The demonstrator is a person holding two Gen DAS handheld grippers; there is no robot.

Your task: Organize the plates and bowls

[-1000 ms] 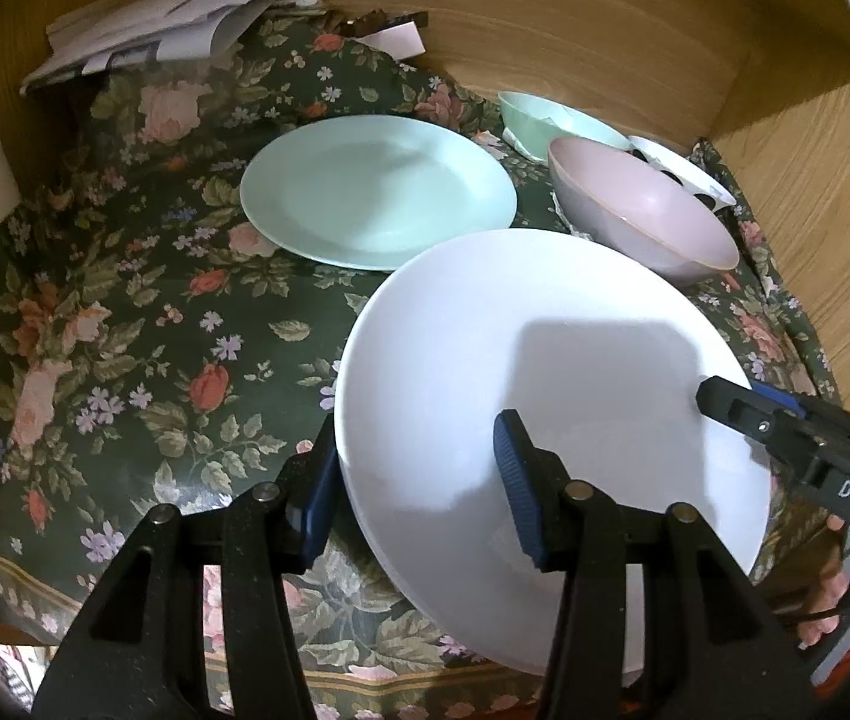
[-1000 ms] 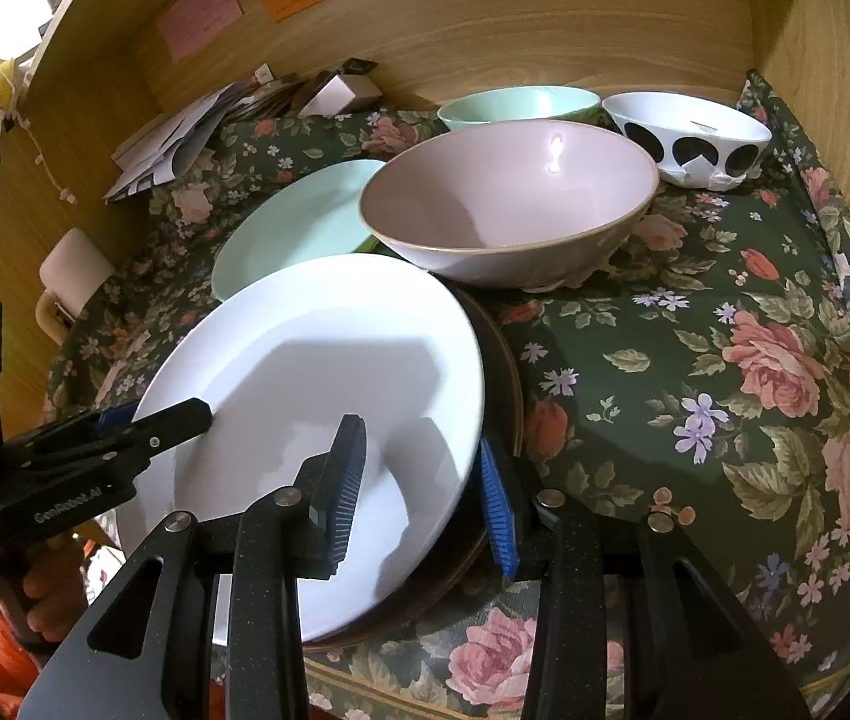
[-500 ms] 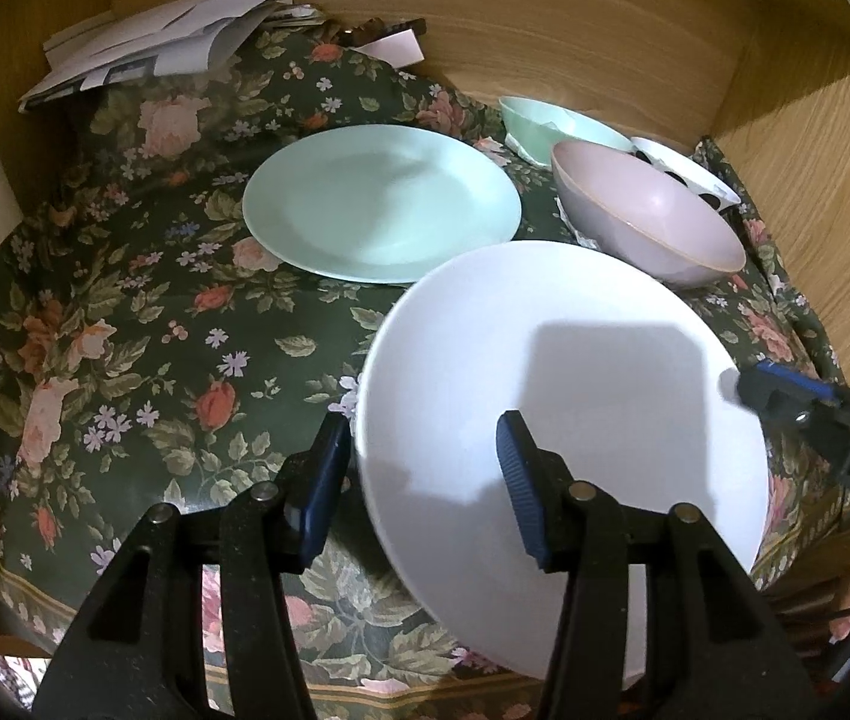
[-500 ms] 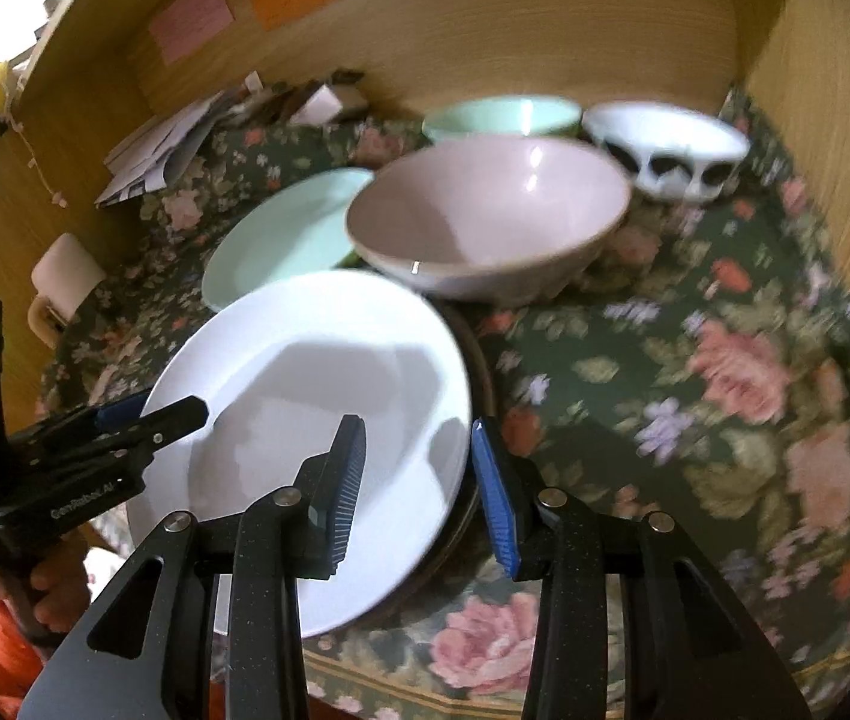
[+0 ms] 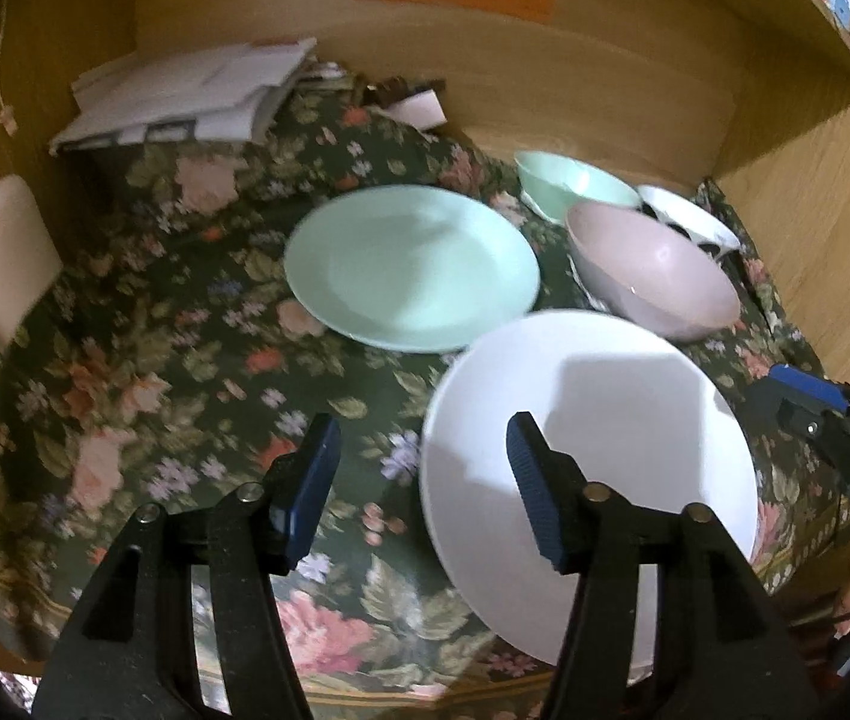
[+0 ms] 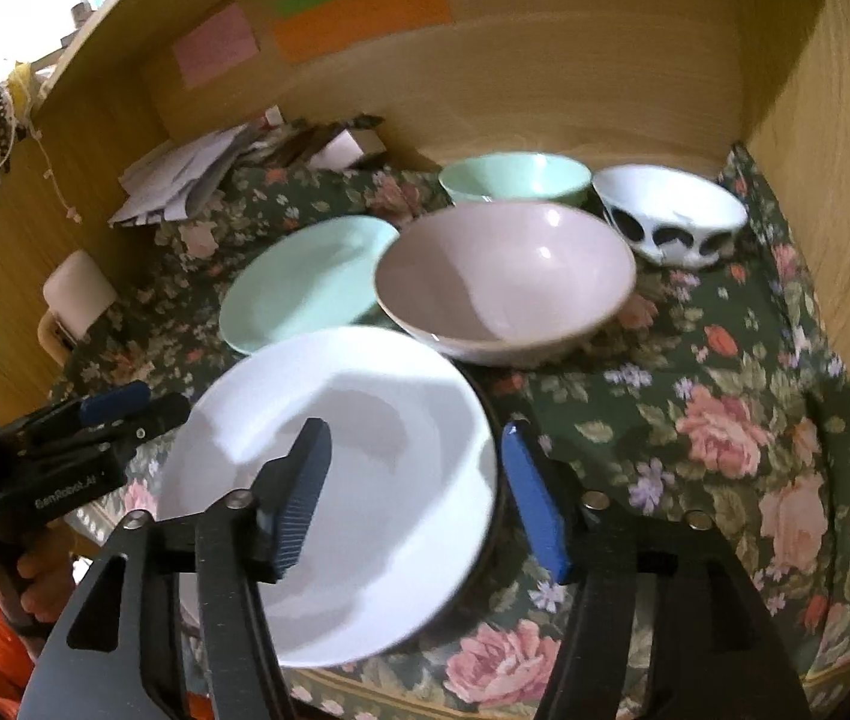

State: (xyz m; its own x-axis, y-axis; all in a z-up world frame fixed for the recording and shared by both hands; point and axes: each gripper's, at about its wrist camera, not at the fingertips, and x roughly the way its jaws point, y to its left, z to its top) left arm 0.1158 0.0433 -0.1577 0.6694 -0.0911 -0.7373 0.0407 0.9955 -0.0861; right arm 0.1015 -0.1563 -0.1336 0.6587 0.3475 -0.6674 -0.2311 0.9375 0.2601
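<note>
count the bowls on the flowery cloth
3. A large pink bowl sits behind the white plate; a mint green bowl and a white bowl with black patches stand side by side by the back wall. None seems hidden.

wooden walls (image 6: 574, 60) (sticky notes (image 6: 359, 15)), floral tablecloth (image 6: 724, 396)

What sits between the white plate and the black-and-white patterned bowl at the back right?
The pink bowl lies between the white plate and the patterned bowl, clearest in the right wrist view. The mint bowl stands behind it, off that line.
</note>
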